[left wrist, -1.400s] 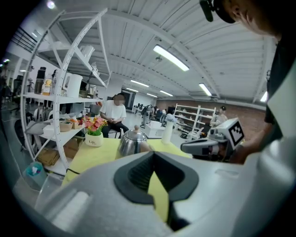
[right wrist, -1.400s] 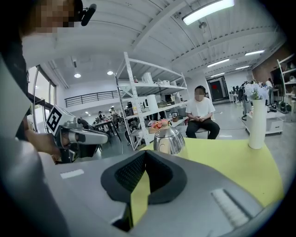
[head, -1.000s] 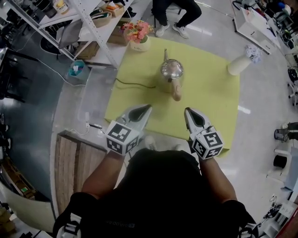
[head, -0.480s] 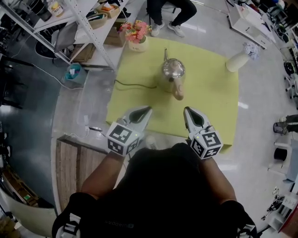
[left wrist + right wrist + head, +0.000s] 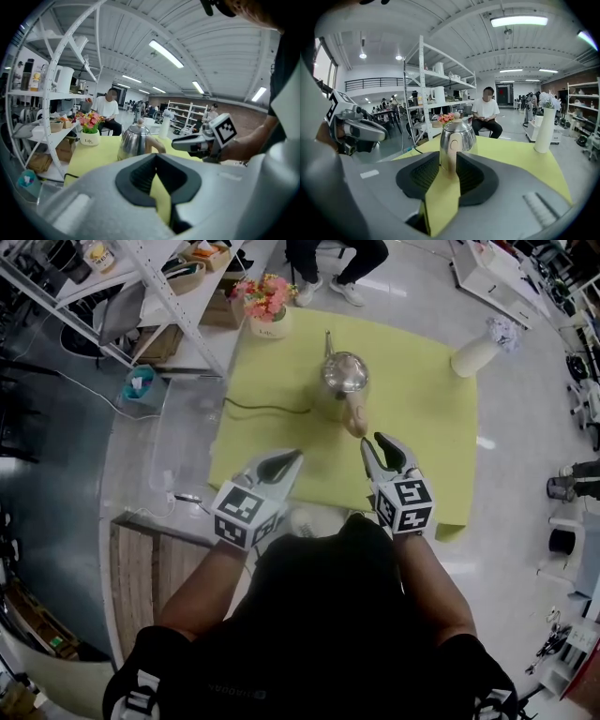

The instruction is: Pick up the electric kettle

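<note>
Head view: steel electric kettle [image 5: 345,379] upright mid yellow table [image 5: 424,457], handle toward near edge. Flower pot [image 5: 265,322] at far left corner, white vase [image 5: 472,360] at far right corner, and power cord [image 5: 272,411] trailing left.

Left gripper view: left gripper [image 5: 292,457] jaws together, empty.

Right gripper view: right gripper [image 5: 377,441] jaws just opened, nothing between, with kettle handle straight ahead.

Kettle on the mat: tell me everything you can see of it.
The silver electric kettle looks like polished steel: rounded body, domed lid with a knob, thin spout pointing away from the person, tan wood-looking handle toward them. It stands upright on the yellow-green mat, lid on. A dark cord runs to its base from the left. Nothing grips it.
</note>
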### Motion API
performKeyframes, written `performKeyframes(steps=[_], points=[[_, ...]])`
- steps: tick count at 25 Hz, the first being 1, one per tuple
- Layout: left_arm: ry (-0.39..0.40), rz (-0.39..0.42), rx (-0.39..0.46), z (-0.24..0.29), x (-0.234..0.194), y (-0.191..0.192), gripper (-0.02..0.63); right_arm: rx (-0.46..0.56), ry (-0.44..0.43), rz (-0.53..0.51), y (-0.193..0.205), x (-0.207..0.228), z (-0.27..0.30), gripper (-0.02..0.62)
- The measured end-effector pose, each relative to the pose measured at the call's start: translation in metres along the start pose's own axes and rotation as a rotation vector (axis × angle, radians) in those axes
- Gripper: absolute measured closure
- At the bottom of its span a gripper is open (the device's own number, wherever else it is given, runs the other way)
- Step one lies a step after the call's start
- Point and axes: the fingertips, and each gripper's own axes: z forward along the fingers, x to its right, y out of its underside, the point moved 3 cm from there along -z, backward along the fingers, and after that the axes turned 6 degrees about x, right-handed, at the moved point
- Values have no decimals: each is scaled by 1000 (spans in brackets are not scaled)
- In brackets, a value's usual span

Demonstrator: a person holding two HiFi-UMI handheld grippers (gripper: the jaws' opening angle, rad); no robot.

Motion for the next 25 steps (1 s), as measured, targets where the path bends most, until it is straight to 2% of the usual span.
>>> performKeyframes(steps=[4, 10, 15, 21, 25], points=[[-22, -6, 8, -2, -4, 1, 604, -37, 1, -22, 5, 6, 26, 440], [-55, -22, 20, -4, -8, 1, 604, -97, 10, -60, 12, 13, 58, 434], [-90, -36, 22, -3, -19, 1, 604, -107, -3, -78, 17, 14, 78, 425], [-121, -46, 17, 1, -20, 0, 604, -129, -10, -89, 22, 21, 87, 443], [-129, -50, 7, 9, -20, 2, 604, -134, -11, -139, 23, 33, 88, 466]])
